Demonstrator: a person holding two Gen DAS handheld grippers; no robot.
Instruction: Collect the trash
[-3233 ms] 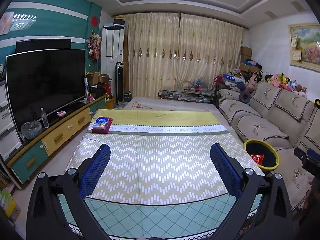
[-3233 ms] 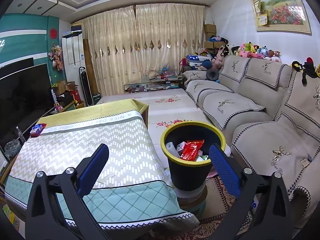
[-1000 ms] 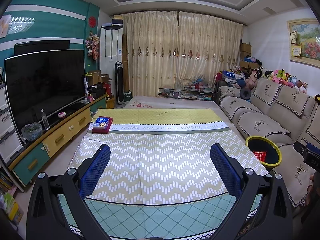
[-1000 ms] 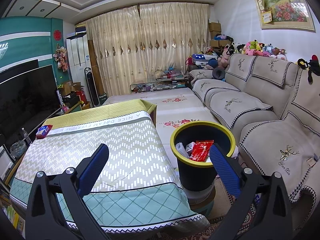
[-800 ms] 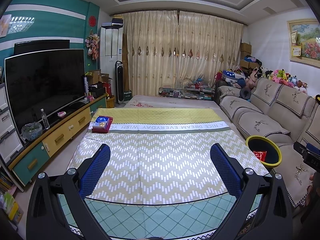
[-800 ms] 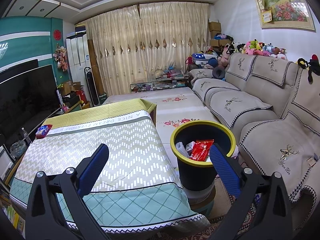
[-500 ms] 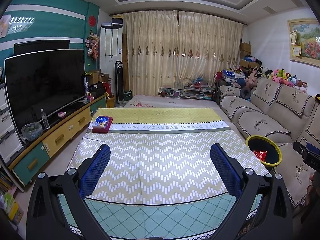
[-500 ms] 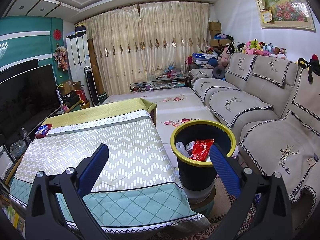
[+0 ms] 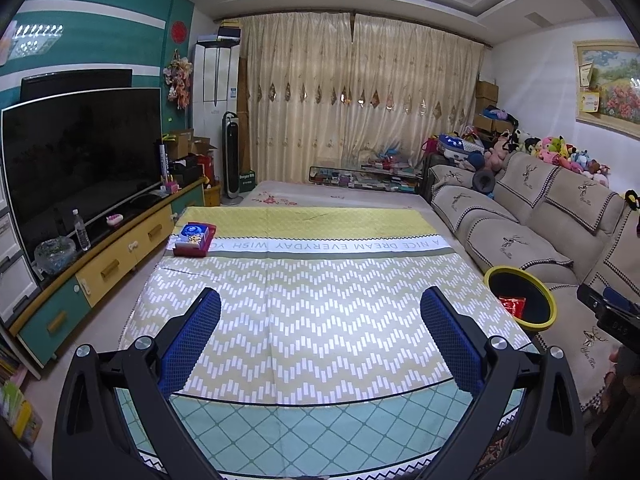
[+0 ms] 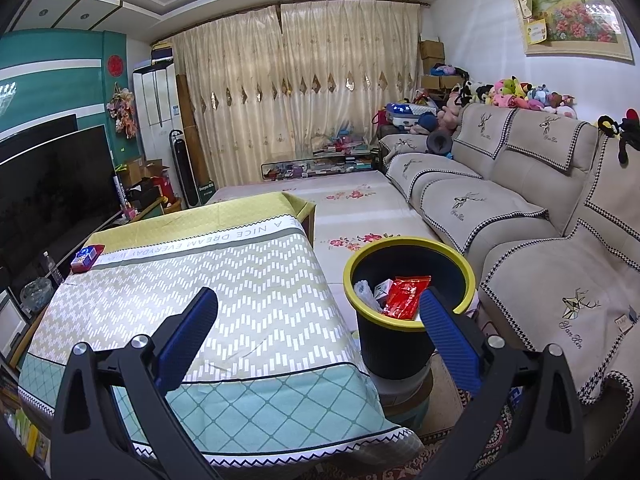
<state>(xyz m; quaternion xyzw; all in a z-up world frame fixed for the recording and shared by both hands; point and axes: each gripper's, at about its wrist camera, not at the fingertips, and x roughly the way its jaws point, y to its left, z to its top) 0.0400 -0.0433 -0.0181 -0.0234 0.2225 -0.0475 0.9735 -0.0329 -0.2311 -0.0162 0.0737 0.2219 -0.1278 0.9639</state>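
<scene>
A black trash bin with a yellow rim [image 10: 408, 312] stands on the floor right of the table, holding a red wrapper [image 10: 406, 295], a small white box and clear plastic. It also shows in the left wrist view [image 9: 520, 300]. My left gripper [image 9: 320, 336] is open and empty above the near part of the table [image 9: 320, 280]. My right gripper [image 10: 318, 336] is open and empty, near the table's right edge, its right finger just in front of the bin. A red and blue tissue pack [image 9: 195, 238] lies at the table's far left corner.
A beige sofa [image 10: 520, 220] runs along the right, close behind the bin. A TV and low cabinet [image 9: 80, 240] line the left wall. Curtains, a tower fan and clutter stand at the far end. The right gripper's body [image 9: 612, 316] shows at the left view's right edge.
Over the last second almost nothing has moved. Since about three seconds ago the right gripper has drifted slightly, so the bin sits a little further right in its view.
</scene>
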